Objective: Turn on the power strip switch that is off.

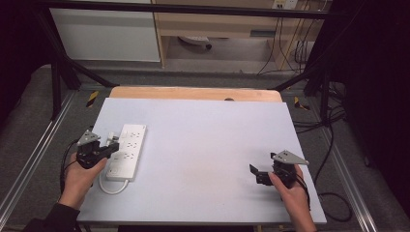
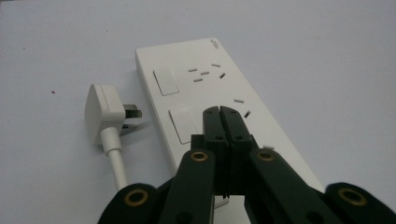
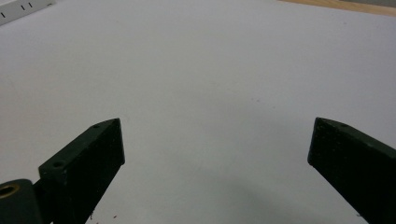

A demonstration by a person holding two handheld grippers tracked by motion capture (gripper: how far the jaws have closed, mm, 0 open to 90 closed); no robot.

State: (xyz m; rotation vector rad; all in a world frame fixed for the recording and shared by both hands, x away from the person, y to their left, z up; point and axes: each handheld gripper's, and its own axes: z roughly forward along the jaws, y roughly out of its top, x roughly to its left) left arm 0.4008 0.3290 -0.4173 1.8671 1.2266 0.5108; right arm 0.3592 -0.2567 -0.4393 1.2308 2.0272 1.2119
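- The left gripper point(image 2: 220, 112) has its jaws pressed flat together with nothing between them; the tips hang over the strip point(image 2: 219, 107), at the second rocker switch point(image 2: 183, 123).
- That closed tip works as a single blunt point, so the step in hand is probably pressing a switch.
- To do it well, the person should centre the tip on the switch's raised end and push straight down, so it does not skid off onto the socket holes.
- Pressure should be brief and firm, since the strip lies loose on the table point(image 1: 208, 145) and could tip or slide.
- The plug point(image 2: 105, 114) lies on the table just left of the strip, pins pointing at its side edge, cord point(image 2: 116, 163) running back toward the camera; it sits in no socket.
- In the high view the strip point(image 1: 126, 151) lies at the table's left, next to the left hand point(image 1: 80, 179).
- The right gripper point(image 3: 215, 154) has its jaws spread wide over bare table, holding nothing, well apart from the strip.
- No containers are on the table; the sockets that can be seen are empty.
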